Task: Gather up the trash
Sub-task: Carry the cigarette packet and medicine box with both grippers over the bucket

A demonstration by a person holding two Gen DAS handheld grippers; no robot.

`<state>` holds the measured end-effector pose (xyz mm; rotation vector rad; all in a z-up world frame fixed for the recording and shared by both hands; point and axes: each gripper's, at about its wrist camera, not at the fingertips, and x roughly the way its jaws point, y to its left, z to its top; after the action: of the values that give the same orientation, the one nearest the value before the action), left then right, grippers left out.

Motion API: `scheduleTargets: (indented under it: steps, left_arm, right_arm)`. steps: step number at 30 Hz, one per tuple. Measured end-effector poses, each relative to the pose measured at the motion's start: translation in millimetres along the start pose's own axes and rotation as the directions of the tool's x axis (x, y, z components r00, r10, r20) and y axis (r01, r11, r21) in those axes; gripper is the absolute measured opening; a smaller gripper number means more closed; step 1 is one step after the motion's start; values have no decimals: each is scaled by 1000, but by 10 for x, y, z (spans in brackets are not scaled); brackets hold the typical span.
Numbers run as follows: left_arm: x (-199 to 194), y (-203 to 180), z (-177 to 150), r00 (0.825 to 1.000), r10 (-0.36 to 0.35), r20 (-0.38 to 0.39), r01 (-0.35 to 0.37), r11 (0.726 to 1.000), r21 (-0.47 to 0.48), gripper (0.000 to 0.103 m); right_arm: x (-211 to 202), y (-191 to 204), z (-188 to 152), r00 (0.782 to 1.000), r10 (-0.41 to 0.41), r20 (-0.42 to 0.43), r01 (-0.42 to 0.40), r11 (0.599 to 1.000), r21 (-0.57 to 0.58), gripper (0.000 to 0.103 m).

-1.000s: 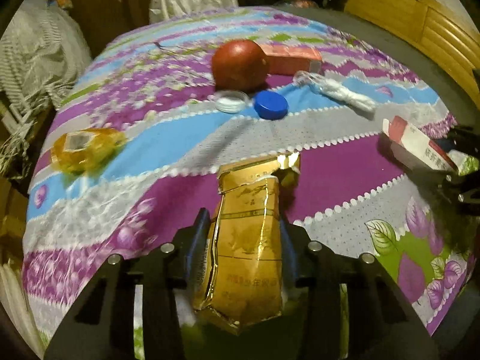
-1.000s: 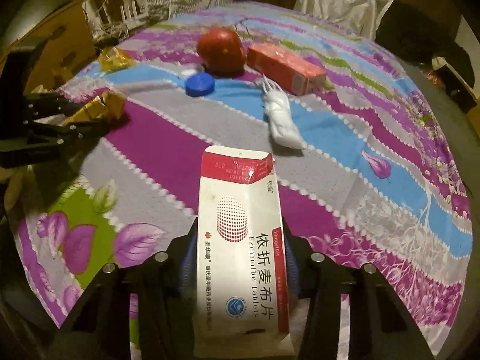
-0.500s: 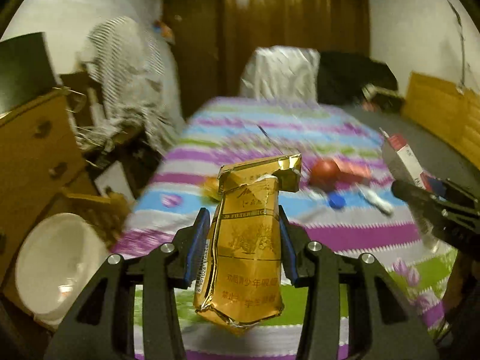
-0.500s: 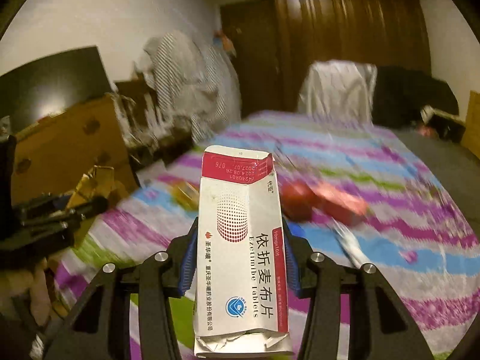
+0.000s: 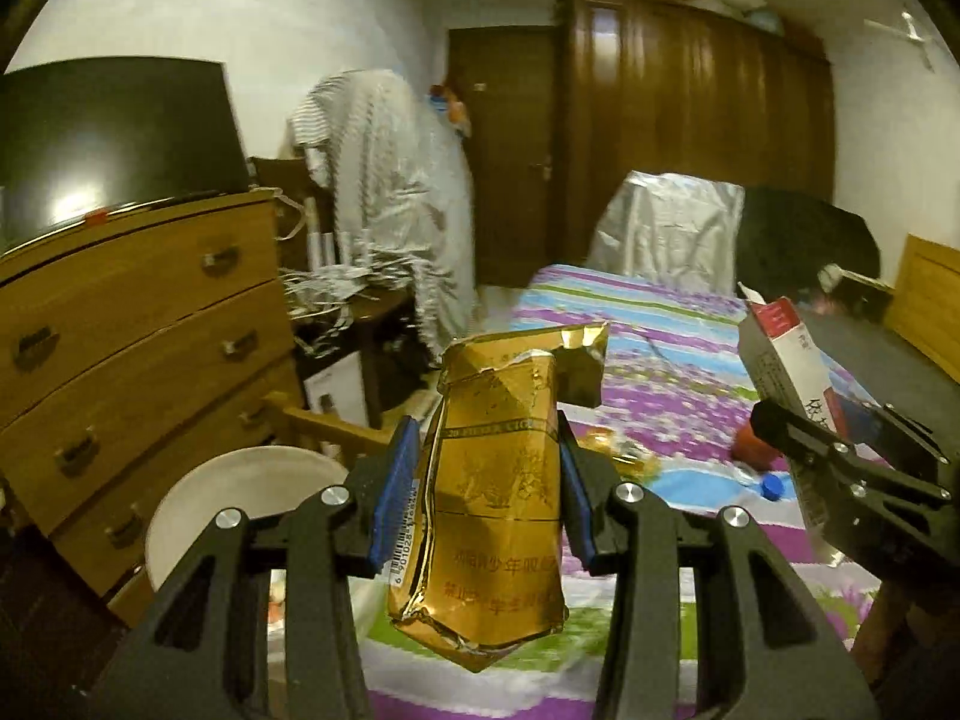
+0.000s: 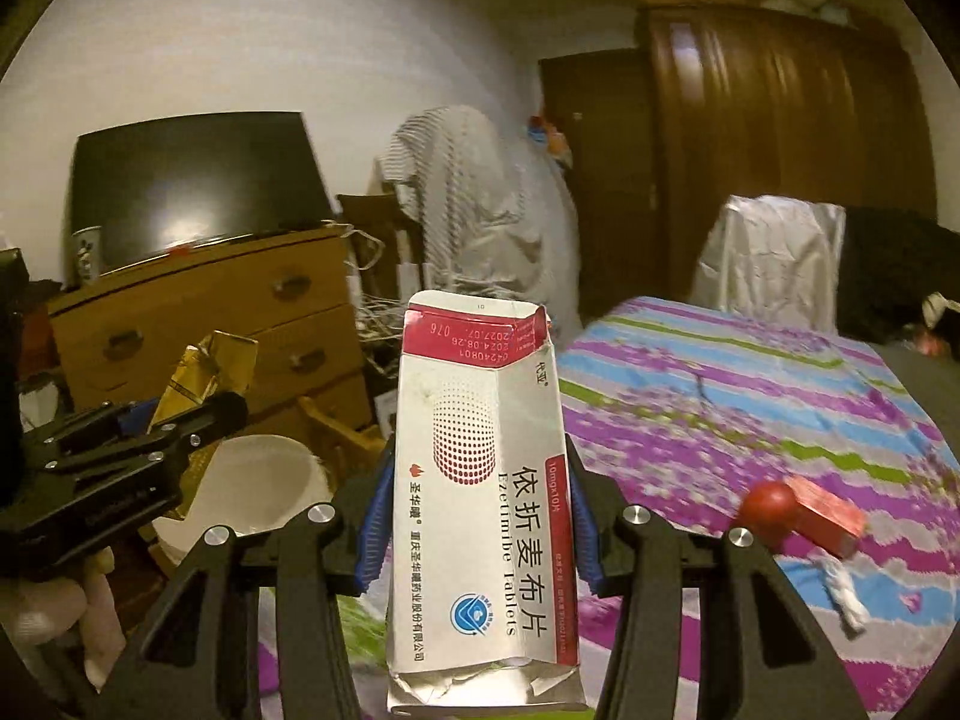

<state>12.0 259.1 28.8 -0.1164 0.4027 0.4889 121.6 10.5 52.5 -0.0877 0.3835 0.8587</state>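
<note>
My left gripper (image 5: pixel 486 498) is shut on a crumpled gold cigarette pack (image 5: pixel 498 498), held upright in the air beside the bed. My right gripper (image 6: pixel 477 516) is shut on a white and red medicine box (image 6: pixel 480 480), also lifted. In the left wrist view the right gripper (image 5: pixel 840 450) and its box (image 5: pixel 786 354) show at the right edge. In the right wrist view the left gripper (image 6: pixel 138 426) with the gold pack (image 6: pixel 204 378) sits at the left. A white bin (image 5: pixel 240 510) stands on the floor below and left of both grippers, also seen as the white bin (image 6: pixel 258 486).
On the striped bedspread (image 6: pixel 750 408) lie a red ball (image 6: pixel 771 507), a red box (image 6: pixel 825 513), a white wad (image 6: pixel 843 597), a blue cap (image 5: pixel 772 486) and a yellow wrapper (image 5: pixel 624 459). A wooden dresser (image 5: pixel 120 348) with a dark screen (image 5: pixel 114 138) stands left.
Both grippers have lifted off the bed and swung left, carrying the gold pack and the medicine box; the dresser and white bin have come into view.
</note>
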Motion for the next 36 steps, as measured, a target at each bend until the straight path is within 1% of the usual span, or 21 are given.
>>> scheduleTargets:
  steps: [3,10,14,18,21,24,27,28,30,31,32,33,36]
  left_arm:
    - [-24,241,44,999,40,1,-40,999,-21,42]
    - [-61,834,93,993,113,-17,-114,991,-73,42]
    - [-11,1206,75,988,146,-55,-151,984,-99,42]
    - [121,1515,30,980,170,-103,-181,976,-120,42]
    - [209,1708,-19,973,193,-130,-209,969,-131,42]
    - [340,1884,-69,965,205,-164,-229,963,-143,42]
    - [492,2044,-125,955,213,-206,-246,958,-147,42]
    - [550,2094,-147,952,213,-221,-249,957,-150,42]
    - [639,2169,-190,946,213,-245,-255,954,-154,42]
    - [690,2210,-216,942,213,-258,-258,953,-156,42]
    - [733,2241,-239,940,211,-269,-260,953,-159,42]
    - [761,2268,-256,938,210,-275,-261,952,-160,42]
    - [854,2340,-324,932,206,-298,-263,950,-166,42]
  right_arm:
    - [114,328,108,999,39,-1,-39,999,-30,50]
    - [527,1085,326,990,130,-48,-134,987,-86,50]
    - [812,1466,421,980,177,-88,-185,977,-107,50]
    - [1106,1770,502,968,213,-133,-230,966,-121,50]
    - [1370,1997,539,953,237,-186,-262,957,-124,50]
    - [1664,2191,512,932,257,-257,-296,947,-126,50]
    - [1938,2335,454,904,271,-331,-325,938,-119,50]
    - [2037,2374,426,890,277,-363,-337,934,-114,50]
    - [2201,2465,382,871,278,-406,-348,931,-107,50]
    - [2276,2501,362,866,275,-419,-349,931,-109,50]
    - [2386,2545,342,854,275,-442,-353,930,-103,50]
    - [2450,2544,315,847,277,-454,-355,930,-95,50]
    - [2635,2589,235,830,279,-484,-357,931,-76,50]
